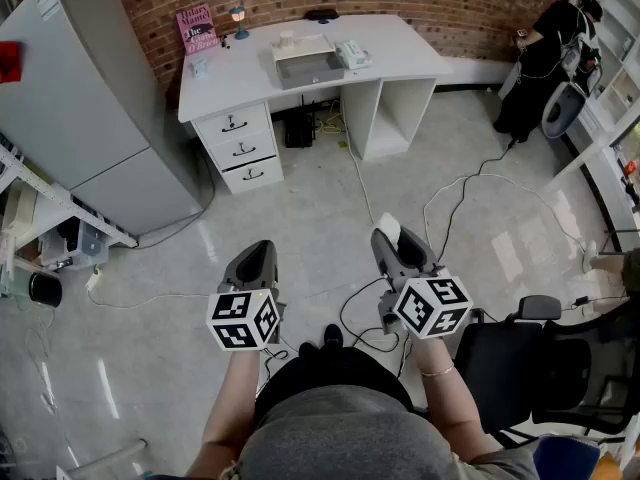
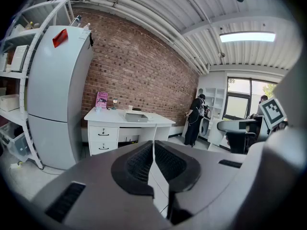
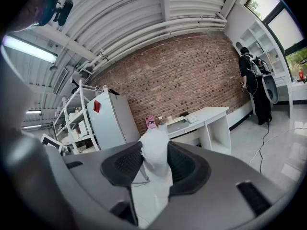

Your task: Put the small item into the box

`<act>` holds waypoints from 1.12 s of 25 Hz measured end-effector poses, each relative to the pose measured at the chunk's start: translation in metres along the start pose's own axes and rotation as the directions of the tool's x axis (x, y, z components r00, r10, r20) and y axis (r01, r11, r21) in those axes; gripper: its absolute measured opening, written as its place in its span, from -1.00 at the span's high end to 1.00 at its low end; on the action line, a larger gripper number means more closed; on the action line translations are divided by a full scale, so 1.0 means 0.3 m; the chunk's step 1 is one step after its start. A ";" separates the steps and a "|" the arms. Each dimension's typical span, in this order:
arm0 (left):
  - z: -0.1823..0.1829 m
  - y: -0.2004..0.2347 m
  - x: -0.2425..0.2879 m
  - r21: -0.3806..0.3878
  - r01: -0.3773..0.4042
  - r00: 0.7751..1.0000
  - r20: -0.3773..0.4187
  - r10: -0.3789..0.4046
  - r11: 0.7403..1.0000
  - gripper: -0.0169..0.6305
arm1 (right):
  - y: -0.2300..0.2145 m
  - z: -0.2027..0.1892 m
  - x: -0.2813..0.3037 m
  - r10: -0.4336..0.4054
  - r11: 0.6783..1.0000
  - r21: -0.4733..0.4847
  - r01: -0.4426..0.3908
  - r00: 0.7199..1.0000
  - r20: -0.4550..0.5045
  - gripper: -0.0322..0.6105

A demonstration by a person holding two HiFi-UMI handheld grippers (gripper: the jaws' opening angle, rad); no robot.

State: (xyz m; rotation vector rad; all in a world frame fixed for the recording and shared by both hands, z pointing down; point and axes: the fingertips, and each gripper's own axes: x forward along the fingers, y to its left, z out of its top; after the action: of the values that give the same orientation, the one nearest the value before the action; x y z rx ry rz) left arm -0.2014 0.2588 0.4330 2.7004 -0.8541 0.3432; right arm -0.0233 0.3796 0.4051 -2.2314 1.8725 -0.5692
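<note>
- The right gripper (image 3: 154, 163) pinches a small white item (image 3: 154, 145) between its pads. The item's top stands out past the jaw tips.
- The left gripper (image 2: 153, 159) has its jaws pressed together, with nothing between them.
- Both grippers are held low in front of the person, over a floor (image 1: 300, 218) strewn with cables.
- The box (image 1: 308, 68), a grey open tray, sits on the white desk (image 1: 400, 43) by the brick wall, well apart from the grippers.
- The item looks light and rather soft, with an uneven outline; I cannot tell what it is made of.
- A mild hold across its middle, as it is held now, seems right. A harder squeeze might squash it, and a loose one might let it slide out past the tips.
- The carry to the desk and the release over the box are not yet done.
</note>
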 end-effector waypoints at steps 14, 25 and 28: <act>-0.004 0.023 0.079 0.006 -0.006 0.999 -0.031 0.006 1.000 0.85 | -0.058 -0.010 0.055 -0.014 1.000 0.015 0.015 1.000 -0.027 0.38; 0.029 0.015 0.176 0.006 -0.035 0.999 -0.021 0.036 0.999 0.85 | -0.141 0.039 0.130 0.000 1.000 0.020 0.001 0.999 -0.036 0.38; 0.038 0.009 0.193 0.014 -0.040 0.999 -0.022 0.041 0.999 0.86 | -0.151 0.044 0.153 0.009 1.000 0.022 -0.008 0.999 -0.040 0.38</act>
State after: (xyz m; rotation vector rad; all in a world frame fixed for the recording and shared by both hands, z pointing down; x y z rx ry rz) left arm -0.1553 0.2225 0.4409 2.6898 -0.9044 0.3889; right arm 0.0294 0.3423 0.4180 -2.2134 1.8838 -0.6345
